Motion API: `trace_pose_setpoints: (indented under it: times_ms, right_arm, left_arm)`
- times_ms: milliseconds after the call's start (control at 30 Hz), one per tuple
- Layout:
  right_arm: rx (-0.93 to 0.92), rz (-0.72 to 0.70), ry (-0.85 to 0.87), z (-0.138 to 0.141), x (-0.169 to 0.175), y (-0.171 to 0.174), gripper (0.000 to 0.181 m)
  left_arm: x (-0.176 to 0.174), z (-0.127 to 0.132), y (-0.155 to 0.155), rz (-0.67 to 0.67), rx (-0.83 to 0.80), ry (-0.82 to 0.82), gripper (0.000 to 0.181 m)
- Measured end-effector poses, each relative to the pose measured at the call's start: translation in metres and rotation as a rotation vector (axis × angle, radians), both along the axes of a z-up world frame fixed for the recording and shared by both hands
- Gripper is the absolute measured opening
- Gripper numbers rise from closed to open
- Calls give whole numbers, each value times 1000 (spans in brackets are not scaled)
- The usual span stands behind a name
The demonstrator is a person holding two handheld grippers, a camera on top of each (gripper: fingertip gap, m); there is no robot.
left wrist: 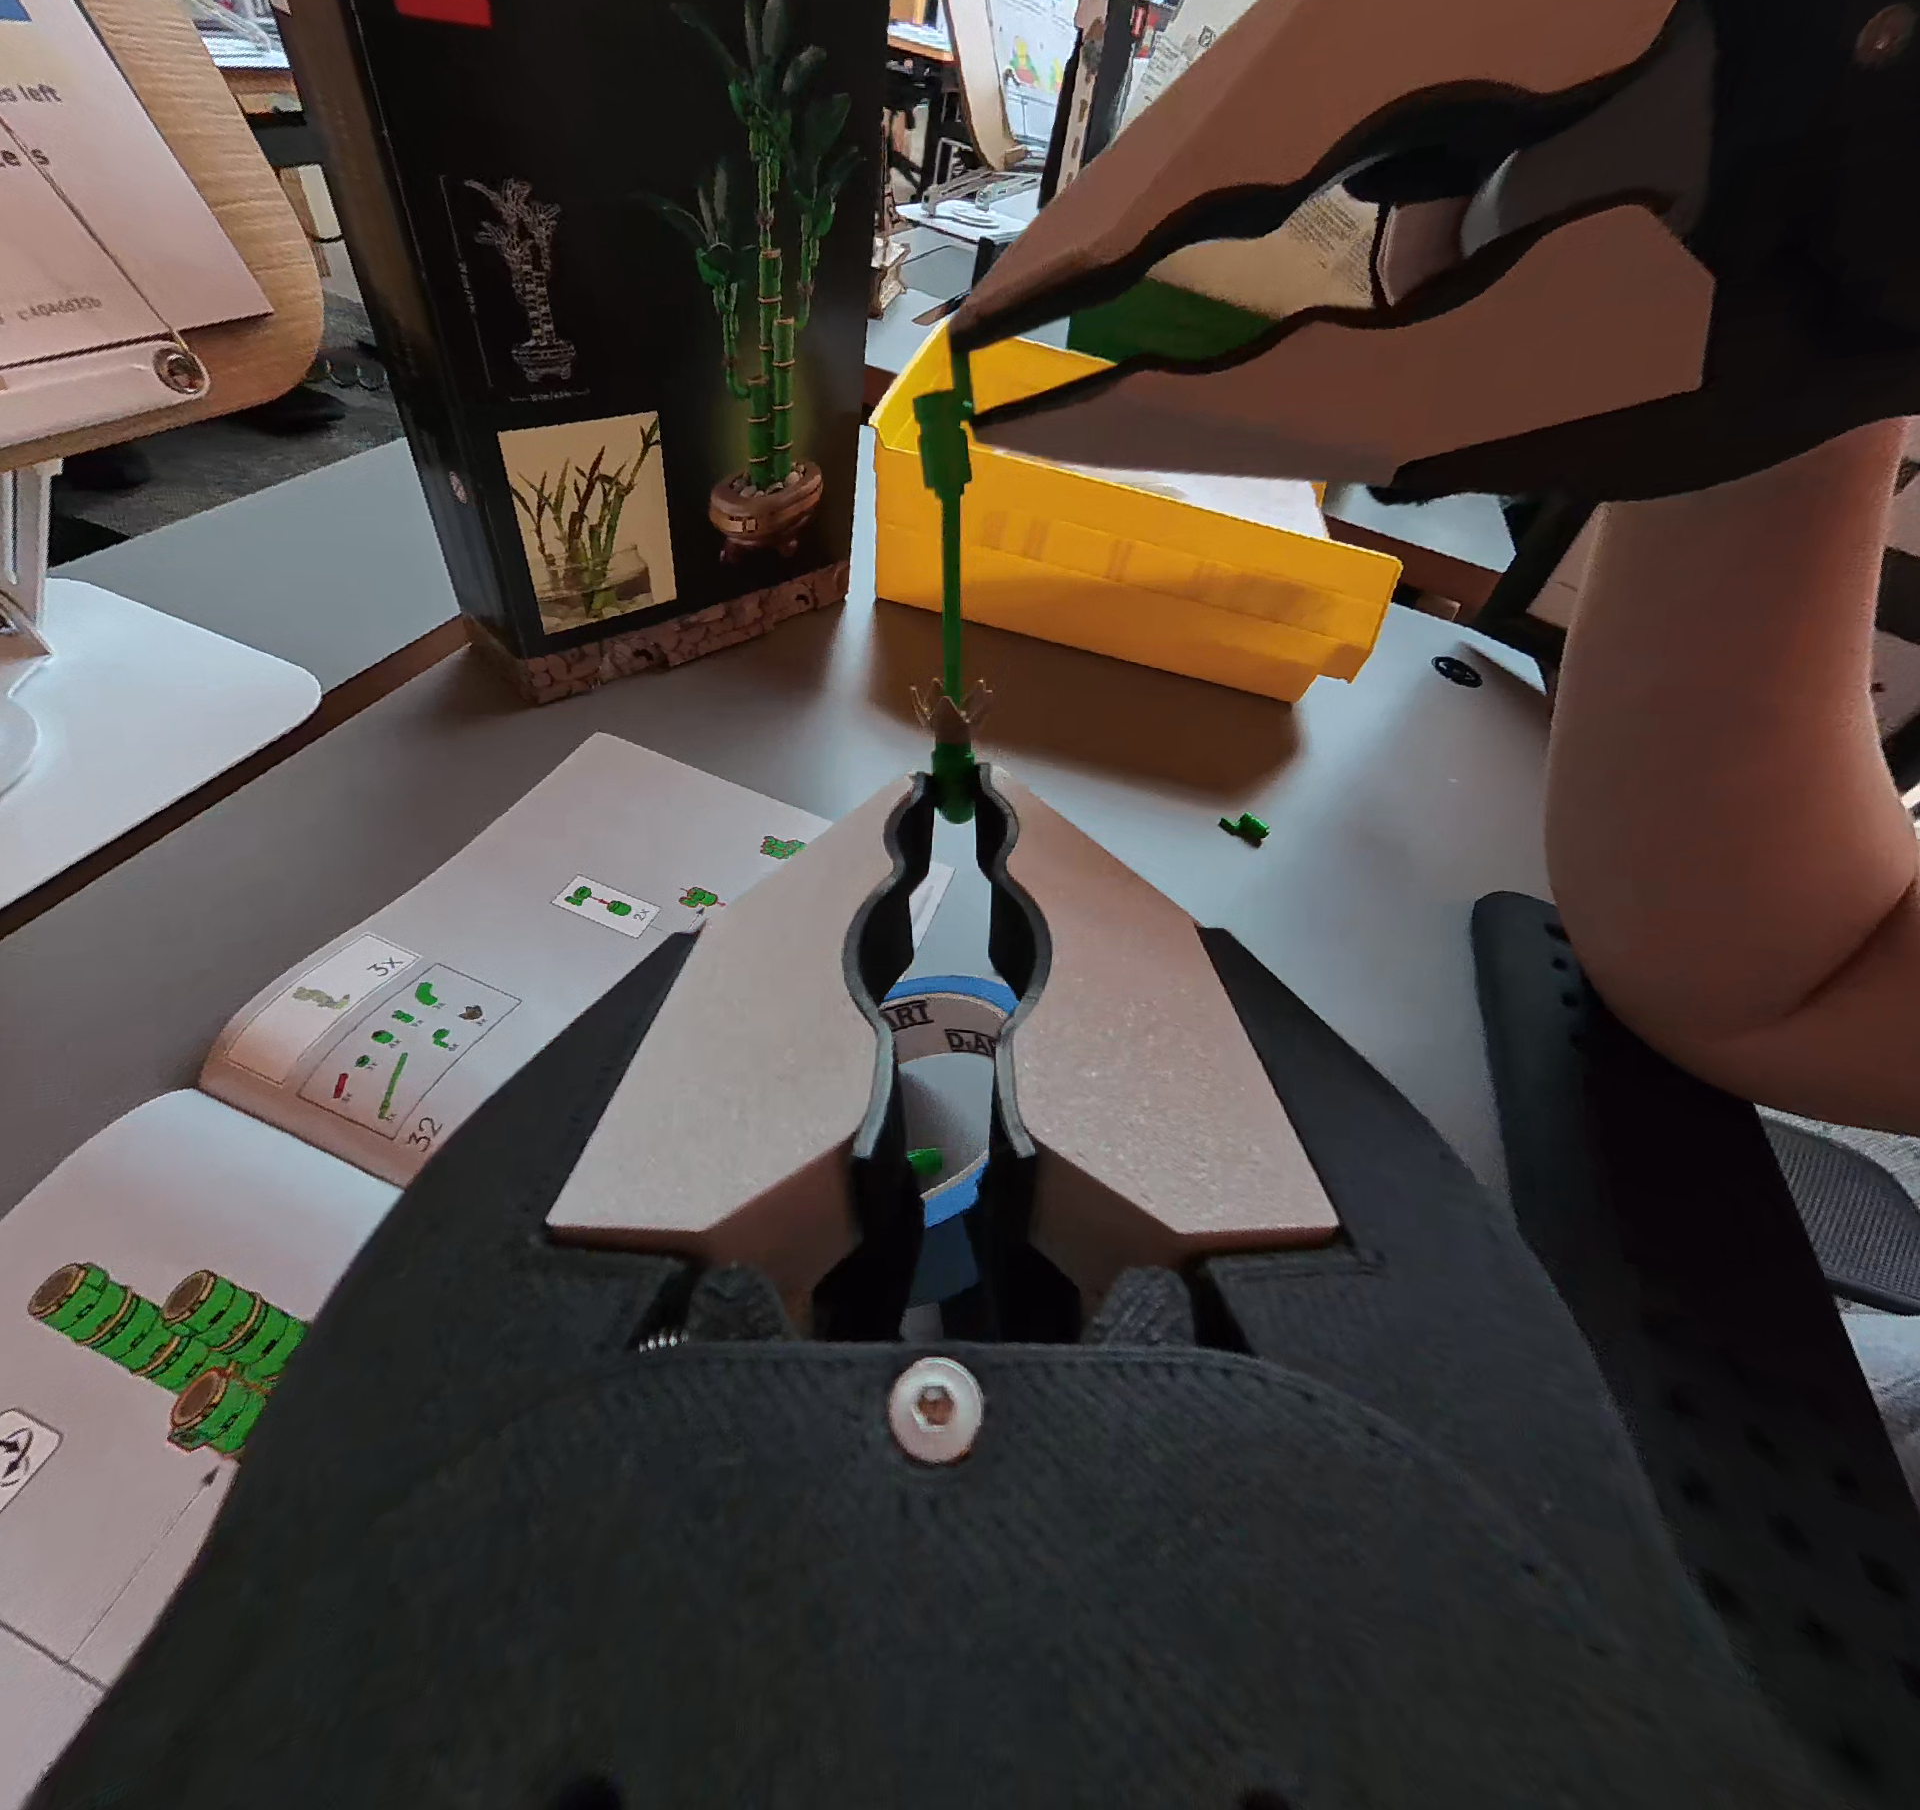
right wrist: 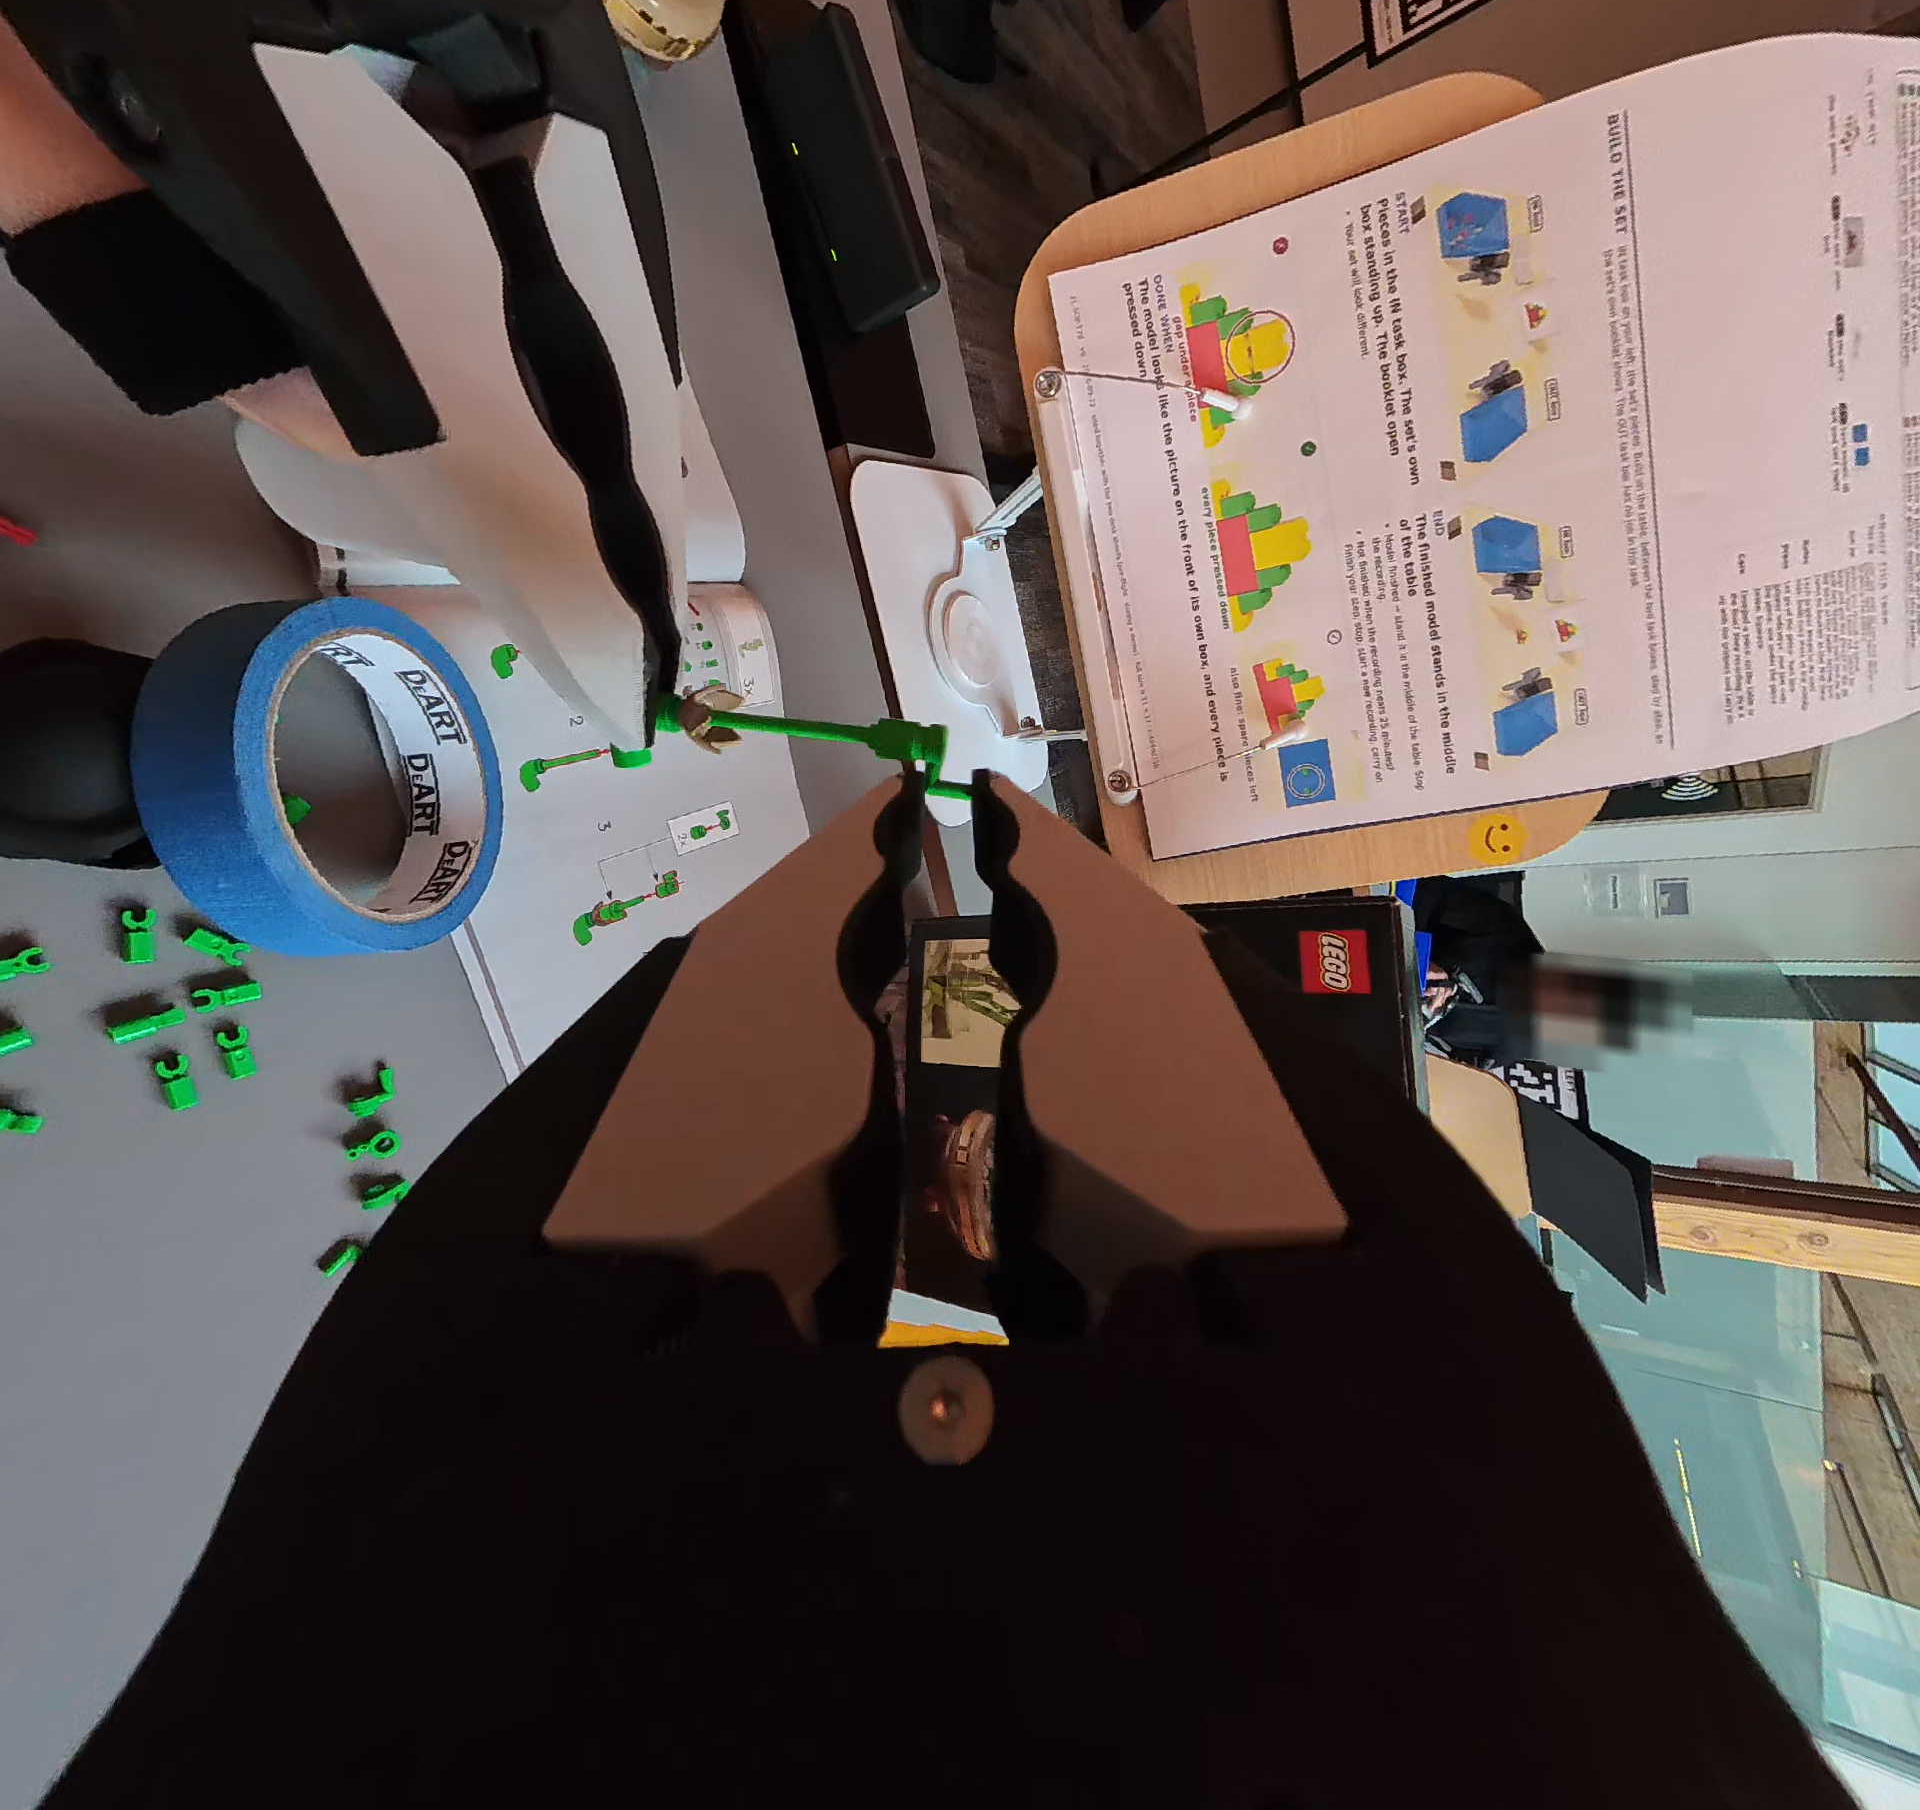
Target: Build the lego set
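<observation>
A thin green stem (left wrist: pixel 951 597) with a small tan leaf collar (left wrist: pixel 951 711) is held upright between both grippers above the table. My left gripper (left wrist: pixel 951 786) is shut on the stem's lower green end. My right gripper (left wrist: pixel 964 378) comes in from the upper right and is shut on the green clip piece (left wrist: pixel 940 441) at the stem's top. In the right wrist view the stem (right wrist: pixel 800 726) lies across the frame, with my right gripper (right wrist: pixel 943 781) pinching the clip piece (right wrist: pixel 914 742) and my left gripper (right wrist: pixel 660 711) on the far end beside the collar (right wrist: pixel 715 721).
The open instruction booklet (left wrist: pixel 468 950) lies under the grippers. A blue tape roll (right wrist: pixel 312 773) holds a green piece. Several loose green pieces (right wrist: pixel 187 1012) lie on the grey table. The set's box (left wrist: pixel 623 306) and a yellow bin (left wrist: pixel 1122 555) stand behind. A person's arm (left wrist: pixel 1714 773) is at the right. Tip to tip, the grippers are about 7 cm apart.
</observation>
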State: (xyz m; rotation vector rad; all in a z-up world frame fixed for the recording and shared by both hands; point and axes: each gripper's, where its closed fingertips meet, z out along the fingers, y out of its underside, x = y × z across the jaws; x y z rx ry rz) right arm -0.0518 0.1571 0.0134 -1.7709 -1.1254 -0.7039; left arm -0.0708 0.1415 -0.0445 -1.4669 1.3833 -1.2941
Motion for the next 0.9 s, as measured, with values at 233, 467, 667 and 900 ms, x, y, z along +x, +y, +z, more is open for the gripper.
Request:
trace_pose_setpoints:
  times_ms: [233, 467, 667, 900]
  right_arm:
    - [-19, 27, -15, -5, 0, -3, 7]
    - [-19, 46, -73, -11, 0, -1, 6]
    - [-43, 63, -55, -16, -1, -1, 0]
    - [-34, 77, -24, -16, -2, 2, 0]
  left_arm:
    - [-1, -5, 1, 15, 66, 56, 6]
    - [-1, -11, -2, -11, -25, 110, 6]
    - [-3, -8, -1, -32, -149, 84, 5]
    - [-5, -6, -1, -43, -122, 79, 6]
